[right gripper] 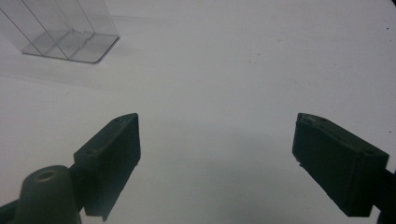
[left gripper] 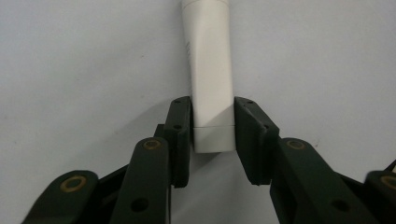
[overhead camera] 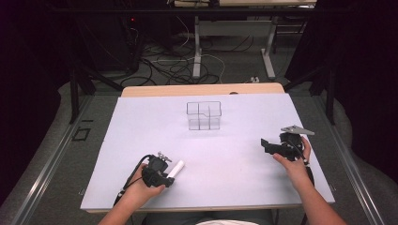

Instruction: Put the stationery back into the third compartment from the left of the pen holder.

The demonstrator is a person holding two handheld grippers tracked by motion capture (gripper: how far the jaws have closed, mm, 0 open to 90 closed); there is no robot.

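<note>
Left tongs (left gripper: 212,135) sit clamped on the cap end of my white tube (left gripper: 210,70), its long axis running straight out ahead from between the pads, while my right tongs (right gripper: 217,158) hang open and empty, well apart, nearer the clear organizer (overhead camera: 203,116).

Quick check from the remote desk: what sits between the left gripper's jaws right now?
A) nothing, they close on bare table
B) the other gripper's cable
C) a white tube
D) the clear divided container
C: in the left gripper view the white tube lies on the table with both pads of the left gripper against the sides of its lower end.
</note>
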